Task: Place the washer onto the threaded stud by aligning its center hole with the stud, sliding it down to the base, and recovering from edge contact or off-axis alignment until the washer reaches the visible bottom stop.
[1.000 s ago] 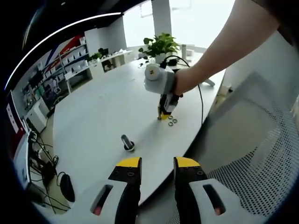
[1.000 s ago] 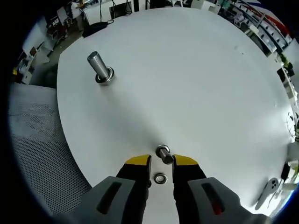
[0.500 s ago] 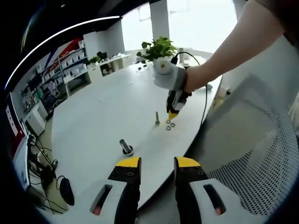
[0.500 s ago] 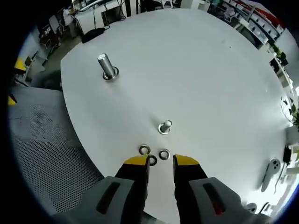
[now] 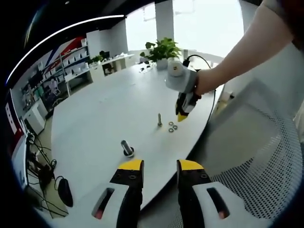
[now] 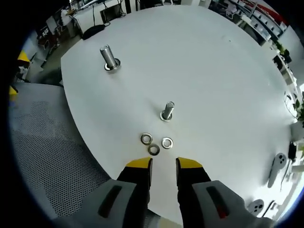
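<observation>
Three metal washers (image 6: 153,142) lie close together on the white round table (image 6: 223,71), just beyond my right gripper (image 6: 164,164), which is open and holds nothing. A small threaded stud (image 6: 167,111) stands upright a little past the washers. A thicker stud (image 6: 109,58) with a washer at its base stands farther off to the left. In the left gripper view, the right gripper (image 5: 181,117) hovers above the washers (image 5: 172,126) beside the small stud (image 5: 159,119). My left gripper (image 5: 160,166) is open and empty, near the table edge by the thick stud (image 5: 127,147).
A white mesh chair (image 5: 256,156) stands by the table's near edge. A potted plant (image 5: 164,47), a cable and shelving sit at the far side. Small white devices (image 6: 275,166) lie near the table's right rim. A computer mouse (image 5: 64,197) lies low at the left.
My right gripper has pulled back and up from the small stud, so the stud and three washers now lie farther ahead of its jaws. The left gripper has barely moved.
</observation>
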Demonstrator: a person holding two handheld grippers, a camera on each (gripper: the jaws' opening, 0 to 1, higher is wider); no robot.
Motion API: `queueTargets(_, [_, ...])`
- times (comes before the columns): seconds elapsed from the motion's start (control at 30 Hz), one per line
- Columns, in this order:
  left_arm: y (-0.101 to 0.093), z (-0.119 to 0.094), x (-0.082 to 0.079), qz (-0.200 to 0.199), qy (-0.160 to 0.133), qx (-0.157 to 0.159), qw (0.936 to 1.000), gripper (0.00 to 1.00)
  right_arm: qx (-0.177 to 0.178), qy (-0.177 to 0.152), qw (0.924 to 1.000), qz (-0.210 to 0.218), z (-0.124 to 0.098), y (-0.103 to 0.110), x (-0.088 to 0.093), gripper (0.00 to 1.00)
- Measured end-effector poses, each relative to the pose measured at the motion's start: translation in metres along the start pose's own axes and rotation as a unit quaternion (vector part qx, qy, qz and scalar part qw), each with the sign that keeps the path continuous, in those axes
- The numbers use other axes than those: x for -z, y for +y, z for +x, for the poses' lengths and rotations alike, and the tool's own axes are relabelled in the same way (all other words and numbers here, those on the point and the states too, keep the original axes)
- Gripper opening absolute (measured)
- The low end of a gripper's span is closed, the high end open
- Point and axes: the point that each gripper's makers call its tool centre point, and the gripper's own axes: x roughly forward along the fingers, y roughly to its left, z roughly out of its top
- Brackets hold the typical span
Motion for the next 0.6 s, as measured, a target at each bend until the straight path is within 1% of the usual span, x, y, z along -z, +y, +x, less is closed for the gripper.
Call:
queueTargets(0.07, [-0.002,0.0,-0.001,0.002,-0.003,0.002,1.0,0.26,-0.008,-0.007,0.9996,0.025,0.002,0.006,0.0,0.22])
queueTargets(0.1, [-0.002,-0.001,-0.001,0.003,-0.003,0.002,1.0,0.26,-0.011,-0.01,0.9994,0.031,0.002,0.008,0.0,0.22])
queueTargets(0.2, [-0.002,0.0,0.0,0.008,0.002,0.0,1.0,0.26,-0.014,-0.006,0.9996,0.024,0.006,0.016,0.003,0.23])
queueTargets(0.27, [-0.002,0.0,0.0,0.008,0.002,0.001,1.0,0.26,-0.014,-0.003,0.9997,0.021,0.008,0.017,0.005,0.23])
queueTargets(0.47, [-0.002,0.0,0.002,0.011,0.006,-0.002,0.9999,0.26,-0.021,-0.003,0.9994,0.026,0.015,0.023,0.01,0.23])
queueTargets(0.53, [-0.002,0.001,0.003,0.016,0.011,-0.003,0.9998,0.26,-0.021,-0.011,0.999,0.039,0.015,0.022,0.009,0.23])
queueTargets(0.6, [-0.005,0.002,0.005,0.018,0.015,0.003,0.9997,0.26,-0.023,-0.016,0.9985,0.048,0.015,0.021,0.009,0.23])
